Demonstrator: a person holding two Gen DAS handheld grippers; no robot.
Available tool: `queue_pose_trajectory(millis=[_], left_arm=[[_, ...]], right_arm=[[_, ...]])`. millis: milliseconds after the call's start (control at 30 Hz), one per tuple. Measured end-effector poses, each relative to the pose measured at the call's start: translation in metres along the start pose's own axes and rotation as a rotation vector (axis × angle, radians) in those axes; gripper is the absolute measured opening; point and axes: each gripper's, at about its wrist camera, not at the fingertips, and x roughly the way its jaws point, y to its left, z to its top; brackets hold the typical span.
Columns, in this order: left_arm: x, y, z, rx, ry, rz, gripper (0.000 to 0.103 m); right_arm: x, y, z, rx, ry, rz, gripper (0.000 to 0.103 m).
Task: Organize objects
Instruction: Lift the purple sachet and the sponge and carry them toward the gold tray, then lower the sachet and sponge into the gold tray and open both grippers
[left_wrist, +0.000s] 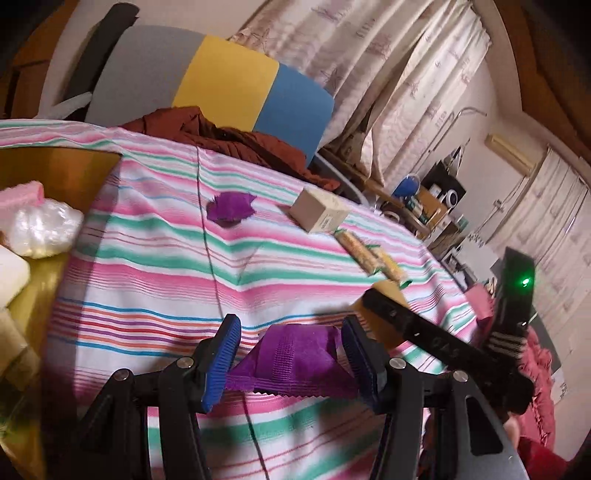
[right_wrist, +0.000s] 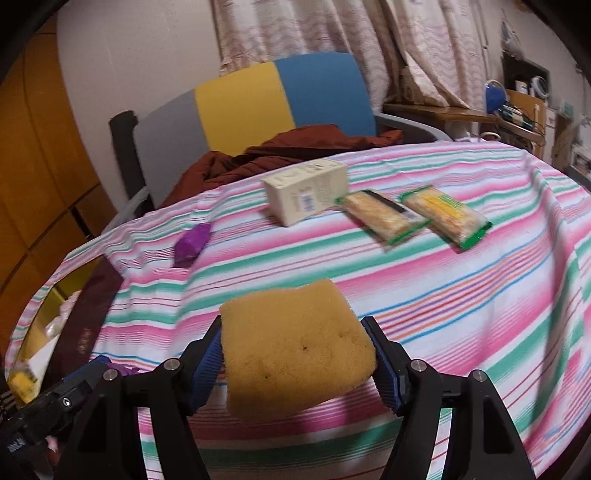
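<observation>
My left gripper (left_wrist: 291, 358) is shut on a purple snack packet (left_wrist: 295, 360) just above the striped tablecloth (left_wrist: 155, 266). My right gripper (right_wrist: 295, 354) is shut on a yellow sponge (right_wrist: 295, 347) and holds it above the cloth; it shows as a black bar in the left wrist view (left_wrist: 373, 306). A second purple packet (left_wrist: 231, 208) lies further out, also in the right wrist view (right_wrist: 192, 243). A cream box (right_wrist: 308, 197) and two green-edged cracker packs (right_wrist: 384, 218) (right_wrist: 447, 216) lie at the far side.
A yellow bin (left_wrist: 55, 173) at the table's left edge holds a pink sponge (left_wrist: 22, 194), a white plastic bundle (left_wrist: 42, 229) and other items. A grey, yellow and blue chair (right_wrist: 258, 96) with a brown garment (right_wrist: 280, 151) stands behind the table. Cluttered shelves (right_wrist: 517, 103) are at the right.
</observation>
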Motion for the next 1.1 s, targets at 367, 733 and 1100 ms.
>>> queue_pose_trajectory(millis=[367, 733, 1100], left_arm=[[-0.074, 0.031, 0.011, -0.034, -0.131, 0.067, 0.058], [-0.13, 0.105, 0.035, -0.102, -0.236, 0.222, 0.058], [-0.133, 0.169, 0.101, -0.111, -0.27, 0.358, 0.058]], right_arm=[[-0.011, 0.069, -0.001, -0.052, 0.008, 0.143, 0.071], [-0.007, 0.168, -0.003, -0.17, 0.037, 0.321, 0.071], [0.049, 0.26, 0.029, -0.28, 0.093, 0.385, 0.071]])
